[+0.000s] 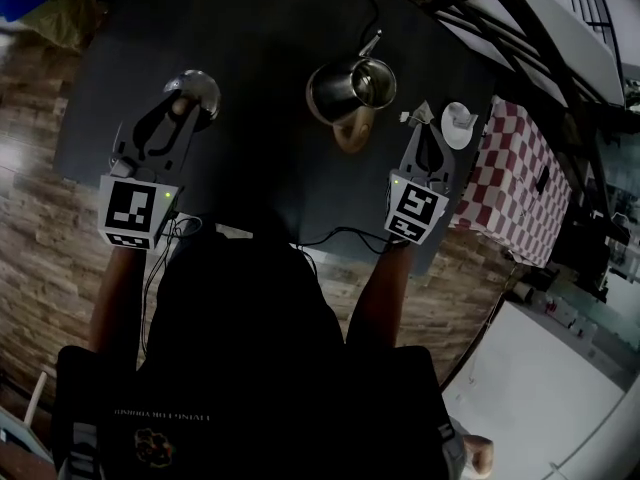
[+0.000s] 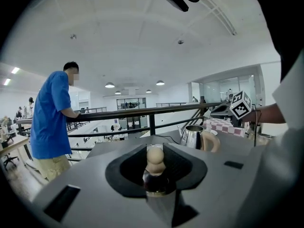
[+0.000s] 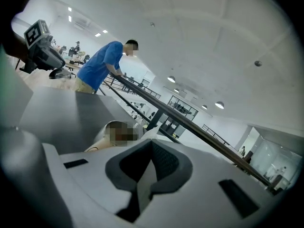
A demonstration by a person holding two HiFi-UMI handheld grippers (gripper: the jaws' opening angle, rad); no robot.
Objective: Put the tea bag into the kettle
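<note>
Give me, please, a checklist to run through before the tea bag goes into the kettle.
1. Mouth of the kettle uncovered: ok.
2. The kettle lid gripped by its knob in the left gripper and kept off to the side: ok.
3. The tea bag pinched in the right gripper: ok, jaws shut on it.
4. Tea bag above the kettle's mouth: not ok, it is off to the kettle's right in the head view.
5. Water in the kettle: cannot tell.

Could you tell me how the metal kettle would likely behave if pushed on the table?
The kettle looks like polished metal, so it is probably rigid and slick to grip. It sits squat and wide, so it would likely slide rather than tip. Its handle juts to one side, so an off-centre push may spin it.
</note>
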